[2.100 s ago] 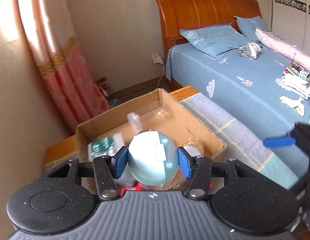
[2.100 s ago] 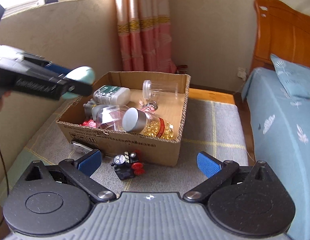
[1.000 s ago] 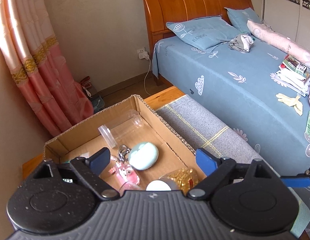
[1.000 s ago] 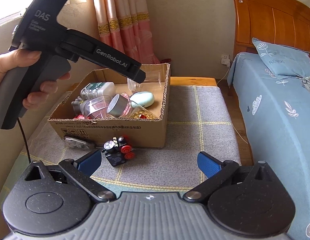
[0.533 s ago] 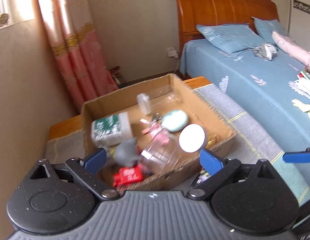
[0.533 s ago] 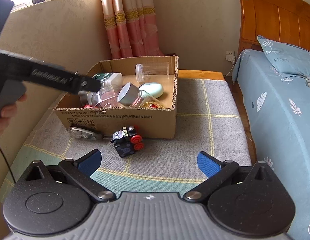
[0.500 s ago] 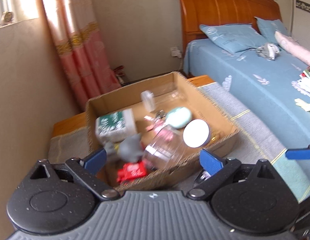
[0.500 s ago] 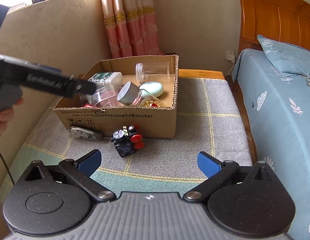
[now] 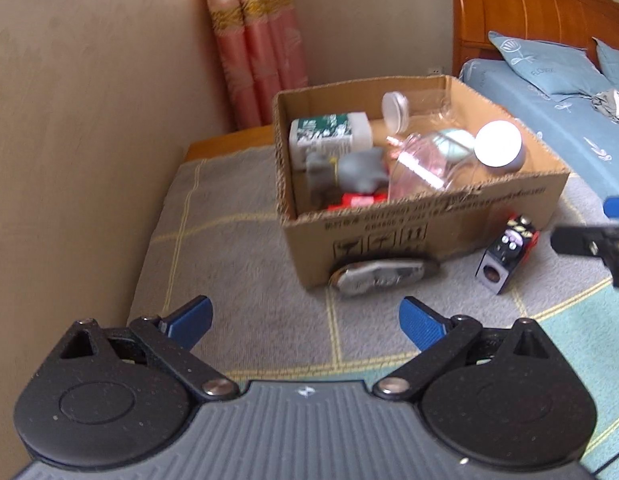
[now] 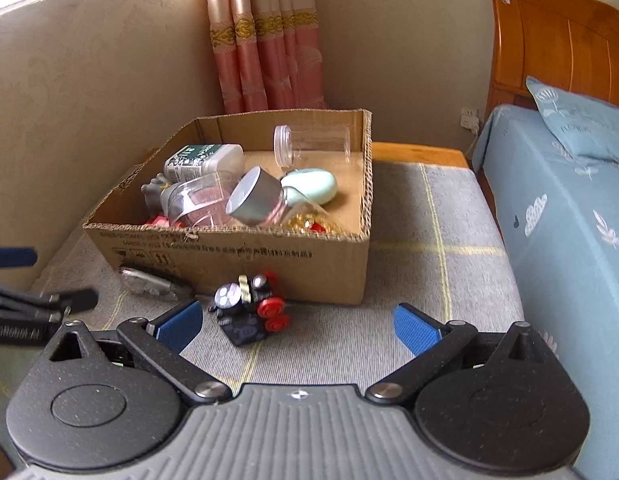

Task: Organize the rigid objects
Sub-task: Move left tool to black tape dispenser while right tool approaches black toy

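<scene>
A cardboard box [image 9: 429, 236] [image 10: 237, 256] stands on a grey checked mat and holds a mint egg-shaped case [image 10: 313, 187], clear jars, a green-labelled tub [image 9: 329, 136] and a grey figure [image 9: 361, 168]. In front of the box lie a silver flat object [image 9: 379, 274] [image 10: 153, 282] and a black toy car with red wheels [image 10: 249, 308] [image 9: 507, 252]. My left gripper [image 9: 305, 320] is open and empty, low over the mat before the silver object. My right gripper [image 10: 297, 326] is open and empty, just short of the toy car.
A beige wall [image 9: 89, 120] runs along the left of the mat. A pink curtain [image 10: 265, 40] hangs behind the box. A bed with a blue sheet [image 10: 569, 208] and wooden headboard [image 10: 557, 48] borders the mat on the right.
My left gripper let go of the mint case into the box, then pulled back and down to the mat in front of the box. My right gripper moved slightly closer to the toy car.
</scene>
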`<action>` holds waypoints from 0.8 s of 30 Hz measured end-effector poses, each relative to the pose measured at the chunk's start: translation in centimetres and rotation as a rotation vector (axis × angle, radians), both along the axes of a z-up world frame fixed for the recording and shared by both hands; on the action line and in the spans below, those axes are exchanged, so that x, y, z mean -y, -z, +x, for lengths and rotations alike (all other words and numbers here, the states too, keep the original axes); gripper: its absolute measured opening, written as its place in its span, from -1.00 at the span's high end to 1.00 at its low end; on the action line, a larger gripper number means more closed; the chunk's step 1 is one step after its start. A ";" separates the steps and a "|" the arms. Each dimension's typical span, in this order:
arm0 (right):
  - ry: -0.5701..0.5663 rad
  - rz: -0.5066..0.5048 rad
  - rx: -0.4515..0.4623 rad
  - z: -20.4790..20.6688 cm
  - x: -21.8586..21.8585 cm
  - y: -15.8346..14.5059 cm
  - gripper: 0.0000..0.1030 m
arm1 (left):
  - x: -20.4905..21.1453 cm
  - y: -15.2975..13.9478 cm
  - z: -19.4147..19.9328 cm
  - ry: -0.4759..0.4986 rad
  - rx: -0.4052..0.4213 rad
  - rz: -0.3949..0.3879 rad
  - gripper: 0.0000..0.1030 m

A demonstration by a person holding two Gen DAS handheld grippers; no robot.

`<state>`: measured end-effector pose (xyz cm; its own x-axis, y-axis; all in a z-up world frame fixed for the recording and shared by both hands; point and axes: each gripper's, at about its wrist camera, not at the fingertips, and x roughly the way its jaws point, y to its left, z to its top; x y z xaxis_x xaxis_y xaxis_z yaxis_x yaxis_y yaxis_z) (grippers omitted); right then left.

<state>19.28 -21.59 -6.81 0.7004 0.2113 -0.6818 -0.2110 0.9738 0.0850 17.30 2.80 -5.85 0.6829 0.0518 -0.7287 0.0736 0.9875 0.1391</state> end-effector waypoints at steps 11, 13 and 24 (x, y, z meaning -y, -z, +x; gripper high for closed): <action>-0.015 -0.054 -0.052 4.1 -2.0 1.7 -1.00 | 0.1 0.7 -1.0 0.008 -0.014 -0.027 -0.93; -0.004 -0.044 -0.058 4.1 -1.8 1.6 -1.00 | 0.2 0.8 -1.2 0.013 -0.014 -0.030 -0.93; 0.064 0.025 -0.080 3.8 -0.3 2.5 -1.00 | 0.3 1.1 -1.5 0.019 -0.032 -0.036 -0.93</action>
